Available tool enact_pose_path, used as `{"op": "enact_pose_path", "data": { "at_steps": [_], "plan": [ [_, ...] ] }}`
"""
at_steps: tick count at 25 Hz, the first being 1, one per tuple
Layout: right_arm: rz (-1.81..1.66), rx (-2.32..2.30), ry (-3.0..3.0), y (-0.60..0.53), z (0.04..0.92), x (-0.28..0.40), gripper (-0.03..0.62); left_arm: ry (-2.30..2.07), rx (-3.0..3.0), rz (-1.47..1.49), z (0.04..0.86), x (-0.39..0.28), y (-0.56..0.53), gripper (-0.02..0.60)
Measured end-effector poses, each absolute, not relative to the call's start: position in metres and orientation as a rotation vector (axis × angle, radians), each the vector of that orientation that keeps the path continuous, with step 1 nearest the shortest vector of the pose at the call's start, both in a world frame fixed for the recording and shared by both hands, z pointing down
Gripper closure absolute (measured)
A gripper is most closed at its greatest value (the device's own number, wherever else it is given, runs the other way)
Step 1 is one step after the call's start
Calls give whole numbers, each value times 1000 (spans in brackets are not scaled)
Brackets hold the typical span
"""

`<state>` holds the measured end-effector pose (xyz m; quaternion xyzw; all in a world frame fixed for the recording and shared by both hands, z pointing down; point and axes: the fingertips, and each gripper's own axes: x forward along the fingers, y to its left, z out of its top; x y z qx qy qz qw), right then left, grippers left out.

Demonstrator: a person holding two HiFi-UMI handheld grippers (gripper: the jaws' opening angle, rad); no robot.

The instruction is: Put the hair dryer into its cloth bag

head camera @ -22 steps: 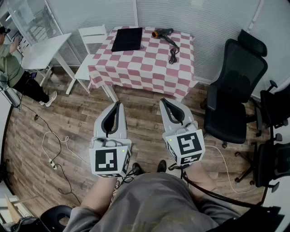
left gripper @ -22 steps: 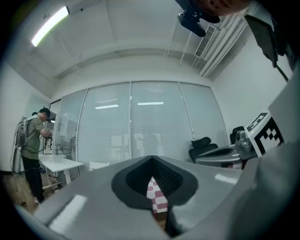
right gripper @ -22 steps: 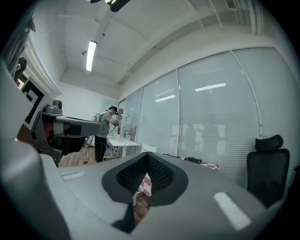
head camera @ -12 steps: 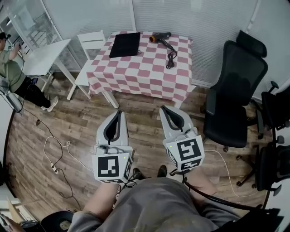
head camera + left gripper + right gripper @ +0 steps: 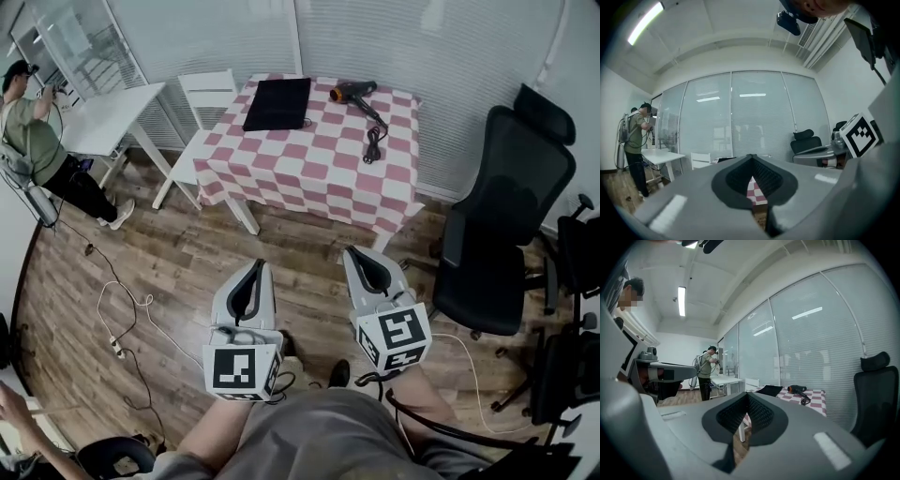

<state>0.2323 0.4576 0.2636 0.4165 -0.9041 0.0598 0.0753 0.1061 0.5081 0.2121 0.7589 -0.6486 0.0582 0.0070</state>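
L hand-held gripper (image 5: 257, 266) & R hand-held gripper (image 5: 362, 253): jaws closed, empty, well short of tabletop (image 5: 319, 173). Hair dryer (image 5: 354, 91) near its far R corner; black cloth bag (image 5: 278, 103) at far edge, apart.

Counts, head view: 2 tables: 1 checked table (image 5: 309, 169), 1 white table (image 5: 98, 108). 1 white chair (image 5: 208, 89). 3 office chairs (image 5: 502, 225), 2 of them cut off at rt edge. 1 dryer (image 5: 354, 91). 1 bag (image 5: 278, 103). 2 grippers: left gripper (image 5: 260, 266), right gripper (image 5: 350, 251). 1 power strip (image 5: 114, 347). People: 1 bystander (image 5: 37, 150) + the wearer, so 2.
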Motion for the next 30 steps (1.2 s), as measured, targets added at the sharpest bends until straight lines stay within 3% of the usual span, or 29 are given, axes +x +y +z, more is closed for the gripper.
{"op": "enact_pose_path", "data": {
  "at_steps": [20, 30],
  "plan": [
    [91, 1294, -2668, 295, 254, 69, 566, -1963, 2466, 62, 210, -48, 342, 581],
    [113, 1347, -2592, 241, 270, 70, 566, -1862, 2476, 89, 233, -55, 282, 581]
  ]
}}
